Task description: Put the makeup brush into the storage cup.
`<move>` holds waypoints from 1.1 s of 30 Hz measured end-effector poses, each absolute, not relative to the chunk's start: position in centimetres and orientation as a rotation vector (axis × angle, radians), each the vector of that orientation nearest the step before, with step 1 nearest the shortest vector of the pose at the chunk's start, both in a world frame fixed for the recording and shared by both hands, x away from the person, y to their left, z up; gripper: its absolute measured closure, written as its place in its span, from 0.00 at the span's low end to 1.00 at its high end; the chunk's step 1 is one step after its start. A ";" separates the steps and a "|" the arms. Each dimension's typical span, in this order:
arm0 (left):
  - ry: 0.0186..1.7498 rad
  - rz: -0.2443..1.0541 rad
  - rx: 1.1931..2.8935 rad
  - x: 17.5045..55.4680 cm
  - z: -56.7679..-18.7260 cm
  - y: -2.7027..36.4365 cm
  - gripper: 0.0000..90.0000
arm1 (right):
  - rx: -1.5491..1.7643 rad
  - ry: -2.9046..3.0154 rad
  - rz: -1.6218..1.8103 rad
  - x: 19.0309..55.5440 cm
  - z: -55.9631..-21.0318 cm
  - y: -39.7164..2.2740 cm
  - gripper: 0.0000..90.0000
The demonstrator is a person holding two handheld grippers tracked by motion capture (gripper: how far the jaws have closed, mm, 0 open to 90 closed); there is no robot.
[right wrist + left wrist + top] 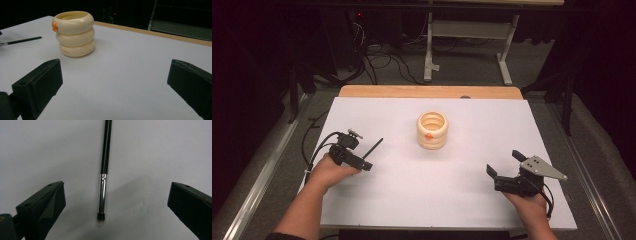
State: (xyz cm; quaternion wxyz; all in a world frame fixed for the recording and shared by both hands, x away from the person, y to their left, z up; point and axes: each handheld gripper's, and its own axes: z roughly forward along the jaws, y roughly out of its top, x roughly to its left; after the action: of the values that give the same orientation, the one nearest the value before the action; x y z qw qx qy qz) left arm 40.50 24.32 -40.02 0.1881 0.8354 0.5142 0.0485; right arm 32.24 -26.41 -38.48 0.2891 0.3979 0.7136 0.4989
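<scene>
Straddling slim glossy brush (104,167), matte jaws

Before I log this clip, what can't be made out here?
- Brush: far end of the handle is cut off by the top edge of the left gripper view.
- Cream holder: its inside bottom is hidden by its own wall.
- Small print low on the holder, right gripper view: too small to read.
</scene>
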 end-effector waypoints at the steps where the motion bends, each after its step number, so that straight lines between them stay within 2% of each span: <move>1: 1.442 0.129 2.363 40.6 -40.1 24.3 0.04 | 1.066 1.903 1.333 32.2 -38.5 -26.4 0.01; 7: 1.436 0.125 2.412 41.3 -40.1 24.1 0.10 | 1.067 1.902 1.336 32.2 -38.5 -26.4 0.01; 12: 1.441 0.128 2.441 41.9 -39.8 24.1 0.23 | 1.067 1.902 1.335 32.3 -38.5 -26.4 0.01; 17: 1.419 0.151 2.459 42.3 -39.4 24.2 0.42 | 1.066 1.901 1.339 32.3 -38.5 -26.4 0.01; 22: 1.400 0.147 2.488 42.7 -39.4 23.9 0.57 | 1.065 1.901 1.340 32.3 -38.5 -26.5 0.01; 33: 1.398 0.114 2.530 43.2 -40.1 23.9 0.77 | 1.065 1.901 1.342 32.3 -38.5 -26.5 0.02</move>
State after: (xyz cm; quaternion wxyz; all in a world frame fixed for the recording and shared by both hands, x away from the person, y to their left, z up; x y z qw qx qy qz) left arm 43.15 23.90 -40.06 0.1241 0.8678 0.4796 0.0391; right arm 32.28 -26.48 -38.51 0.2870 0.3987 0.7116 0.5022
